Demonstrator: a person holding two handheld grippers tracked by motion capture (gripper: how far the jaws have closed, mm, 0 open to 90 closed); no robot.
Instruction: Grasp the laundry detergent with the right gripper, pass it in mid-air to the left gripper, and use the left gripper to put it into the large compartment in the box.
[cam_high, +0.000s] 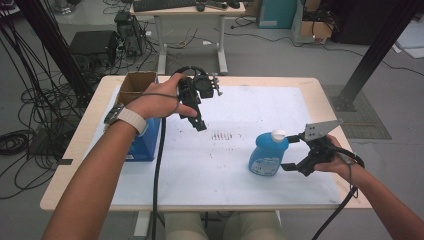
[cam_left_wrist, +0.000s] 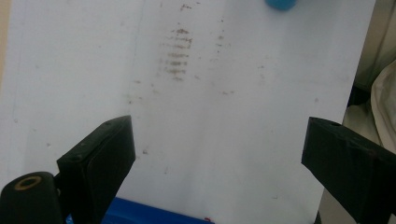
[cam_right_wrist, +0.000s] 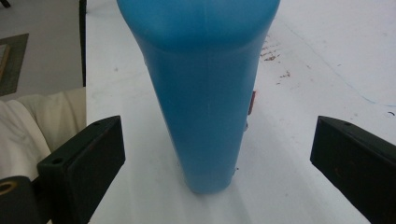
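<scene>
Both claws are black with blocky jaws and trailing black cables; the left claw (cam_high: 192, 100) sits above a pale wristband (cam_high: 132, 120), and the right claw (cam_high: 300, 155) carries a grey three-cornered plate (cam_high: 320, 130).

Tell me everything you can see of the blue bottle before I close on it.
The blue bottle stands upright on the white mat, right of centre. It looks like translucent blue plastic with a white cap and a pale label on its broad face. In the right gripper view its narrow edge faces the camera. The right gripper is open around it, jaws apart on either side, not touching.
</scene>
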